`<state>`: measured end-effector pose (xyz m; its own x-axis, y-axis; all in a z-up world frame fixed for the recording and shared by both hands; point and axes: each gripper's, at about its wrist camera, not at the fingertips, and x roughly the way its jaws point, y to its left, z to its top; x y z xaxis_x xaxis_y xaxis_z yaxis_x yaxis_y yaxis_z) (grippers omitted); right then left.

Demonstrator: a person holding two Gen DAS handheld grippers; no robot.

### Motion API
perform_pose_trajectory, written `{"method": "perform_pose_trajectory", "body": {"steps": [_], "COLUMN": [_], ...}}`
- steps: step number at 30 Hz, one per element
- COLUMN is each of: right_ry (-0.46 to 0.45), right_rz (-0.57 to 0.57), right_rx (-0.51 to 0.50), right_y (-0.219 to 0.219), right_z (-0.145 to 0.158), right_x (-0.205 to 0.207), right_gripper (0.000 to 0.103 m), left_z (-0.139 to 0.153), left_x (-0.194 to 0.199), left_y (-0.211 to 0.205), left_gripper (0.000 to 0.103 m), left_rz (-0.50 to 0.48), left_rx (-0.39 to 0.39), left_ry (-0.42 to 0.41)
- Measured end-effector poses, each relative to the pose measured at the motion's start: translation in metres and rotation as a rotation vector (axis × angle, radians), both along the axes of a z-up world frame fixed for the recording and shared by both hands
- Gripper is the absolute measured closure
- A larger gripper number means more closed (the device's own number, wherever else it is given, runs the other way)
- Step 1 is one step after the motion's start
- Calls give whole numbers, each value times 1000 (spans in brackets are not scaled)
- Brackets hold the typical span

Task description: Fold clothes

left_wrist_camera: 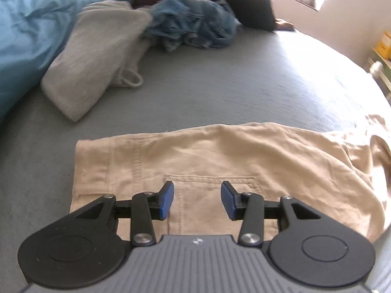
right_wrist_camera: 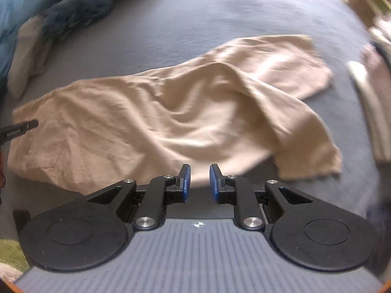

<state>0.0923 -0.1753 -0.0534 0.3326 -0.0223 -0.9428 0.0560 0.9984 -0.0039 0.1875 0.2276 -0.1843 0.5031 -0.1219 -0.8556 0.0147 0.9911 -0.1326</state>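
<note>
Trousers [right_wrist_camera: 156,122] (beige) lie rumpled on bed [right_wrist_camera: 220,7]; left gripper [left_wrist_camera: 197,200] and right gripper [right_wrist_camera: 200,183] gape empty above them.

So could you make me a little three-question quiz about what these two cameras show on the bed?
1. True or false: the left gripper has its jaws shut on the beige cotton trousers.
2. Which garment lies crumpled next to the folded light-grey knit top? A) blue denim jeans B) a red towel C) a white sock
3. Fill in: the right gripper hovers at the near edge of the beige trousers with its jaws ____.

Key: 1 false, they are open and hold nothing; 2 A; 3 open.
</note>
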Motion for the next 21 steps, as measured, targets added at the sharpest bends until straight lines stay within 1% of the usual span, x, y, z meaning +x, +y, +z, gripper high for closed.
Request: {"method": "perform_pose_trajectory", "body": {"steps": [1,7,10,14,16,18,19,21], "right_ry": [-16,-144,-197,-254,-265,-275,-279,-289], "right_rz": [-37,-210,-302,-441,-494,-546,-572,-624], "right_rx": [-2,11,53,155,217,279,310,372], "right_y": [-7,-42,-75,-132,-170,-208,-227,-265], "right_z": [7,29,34,31,5,-21,-34,-61], "right_x": [-8,-16,-14,-12,12,36,48,72], "right_gripper": [87,87,87,87,84,71,69,68], "left_z": [1,11,15,24,19,12,7,-3], "left_x": [2,16,23,32,37,40,40,39], "left_y": [-3,-20,-29,-46,-57,-68,-74,-87], "left_gripper": [59,60,60,59,59,60,60,61], "left_rz": [-12,-72,-102,-124,-107,-86,-66,-12], "left_rx": [3,26,37,50,34,23,29,42], "left_ry": [-2,-27,-40,-57,-18,23,37,59]}}
